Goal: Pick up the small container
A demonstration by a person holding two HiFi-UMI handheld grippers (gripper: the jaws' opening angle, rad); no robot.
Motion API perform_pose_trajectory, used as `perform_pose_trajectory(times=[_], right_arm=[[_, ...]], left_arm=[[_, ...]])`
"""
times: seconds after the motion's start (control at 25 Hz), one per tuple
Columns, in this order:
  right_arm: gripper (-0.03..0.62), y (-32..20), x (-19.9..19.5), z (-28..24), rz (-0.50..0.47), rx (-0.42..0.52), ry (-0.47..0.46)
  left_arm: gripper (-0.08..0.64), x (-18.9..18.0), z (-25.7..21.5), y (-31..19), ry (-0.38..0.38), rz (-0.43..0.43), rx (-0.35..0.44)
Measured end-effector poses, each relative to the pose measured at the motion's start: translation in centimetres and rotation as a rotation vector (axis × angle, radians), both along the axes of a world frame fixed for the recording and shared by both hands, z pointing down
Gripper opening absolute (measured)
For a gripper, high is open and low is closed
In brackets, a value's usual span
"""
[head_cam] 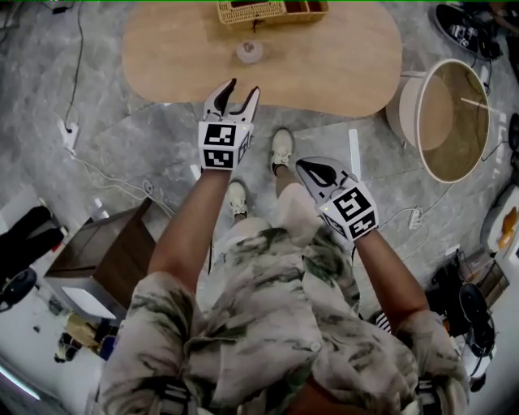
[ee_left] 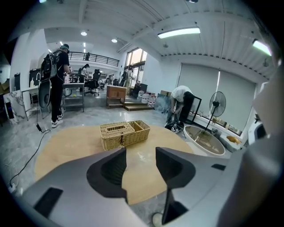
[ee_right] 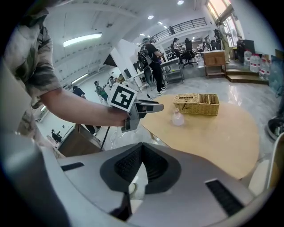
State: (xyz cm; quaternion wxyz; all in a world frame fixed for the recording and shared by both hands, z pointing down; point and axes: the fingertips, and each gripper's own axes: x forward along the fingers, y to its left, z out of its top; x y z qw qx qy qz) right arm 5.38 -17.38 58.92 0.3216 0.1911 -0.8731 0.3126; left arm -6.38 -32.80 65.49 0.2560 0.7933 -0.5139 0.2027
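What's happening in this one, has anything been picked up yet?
Nothing is held yet. A person stands at a wooden table, the left gripper out toward it with jaws apart and empty. The right gripper hangs lower, jaws together, empty. The small container sits untouched on the table, near a wicker basket.

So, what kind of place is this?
Probably a large open office or lab: a mezzanine railing under a high ceiling, desks with people working, and cables across the floor.
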Motion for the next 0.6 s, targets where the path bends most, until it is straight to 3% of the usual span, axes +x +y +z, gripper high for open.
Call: perform_pose_trajectory(times=[0.44,0.6], right_arm=[[0.02,-3.4,-0.7,6.2,-0.05,-0.071,-0.005],[0.02,-4.1,-0.4,8.3,-0.09,-0.053,0.03]], left_arm=[[0.206,-0.6,9.9,-7.4,-0.028,-0.042,-0.049],[0.218,-1.2,13.1,-9.7,-0.039,-0.068,-0.059]])
